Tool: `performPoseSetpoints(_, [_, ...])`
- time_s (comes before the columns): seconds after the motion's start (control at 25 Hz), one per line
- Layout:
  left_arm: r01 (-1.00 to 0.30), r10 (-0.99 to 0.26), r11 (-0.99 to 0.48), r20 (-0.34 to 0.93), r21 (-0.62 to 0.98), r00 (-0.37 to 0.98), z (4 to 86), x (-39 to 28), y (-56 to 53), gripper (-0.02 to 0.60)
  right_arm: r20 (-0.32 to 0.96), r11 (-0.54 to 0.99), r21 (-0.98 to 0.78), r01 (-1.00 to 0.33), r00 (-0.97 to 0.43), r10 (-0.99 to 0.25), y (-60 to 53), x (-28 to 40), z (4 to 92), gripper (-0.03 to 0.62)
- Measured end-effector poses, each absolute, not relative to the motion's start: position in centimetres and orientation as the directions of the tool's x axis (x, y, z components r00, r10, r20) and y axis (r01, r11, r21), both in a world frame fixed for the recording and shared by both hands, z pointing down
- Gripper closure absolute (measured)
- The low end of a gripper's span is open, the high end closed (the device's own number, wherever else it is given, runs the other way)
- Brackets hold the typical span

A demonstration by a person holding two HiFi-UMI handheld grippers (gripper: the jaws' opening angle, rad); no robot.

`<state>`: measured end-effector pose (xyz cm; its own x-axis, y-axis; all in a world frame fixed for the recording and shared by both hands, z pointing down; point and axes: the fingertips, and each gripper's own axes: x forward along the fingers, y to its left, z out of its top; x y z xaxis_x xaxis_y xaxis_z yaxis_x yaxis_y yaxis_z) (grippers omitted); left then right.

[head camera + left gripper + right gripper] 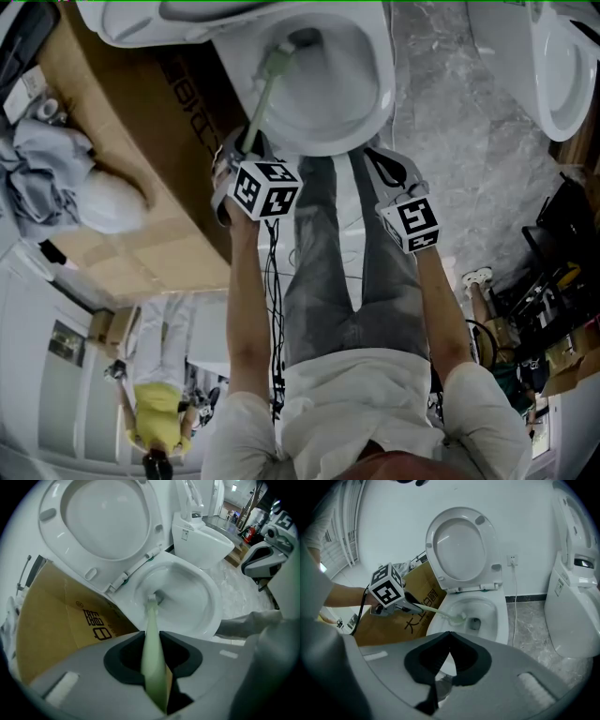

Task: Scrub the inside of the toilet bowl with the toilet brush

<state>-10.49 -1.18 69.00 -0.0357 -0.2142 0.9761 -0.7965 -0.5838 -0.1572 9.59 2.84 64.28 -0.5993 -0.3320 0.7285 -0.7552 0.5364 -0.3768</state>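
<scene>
1. Head view: the left tongs grip the toilet brush, whose head sits inside the toilet bowl at 12 o'clock. The right tongs hover at the bowl's 5 o'clock.
2. Left gripper view: the jaws clamp the green handle, and the bristles touch the bowl's inner wall.
3. Right gripper view: the jaws are together with nothing between them.

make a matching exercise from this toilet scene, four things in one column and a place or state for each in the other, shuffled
Things
1. toilet brush
2. toilet seat
3. right gripper
4. cardboard box

Places or states
A. shut, nothing between its fingers
B. standing beside the bowl
C. raised upright
D. head down inside the bowl, handle clamped in the left gripper

Pairs: 1-D, 2-C, 3-A, 4-B
</scene>
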Motion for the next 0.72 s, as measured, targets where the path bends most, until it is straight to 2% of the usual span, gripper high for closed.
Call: performPoseSetpoints(0.72, [-0.808, -0.081, -0.590, 0.995, 0.000, 0.058, 70.2, -7.0, 5.8, 0.465, 0.732, 0.541, -0.380, -0.750, -0.601, -0.319, 3.9, 9.4, 64.3, 0.591])
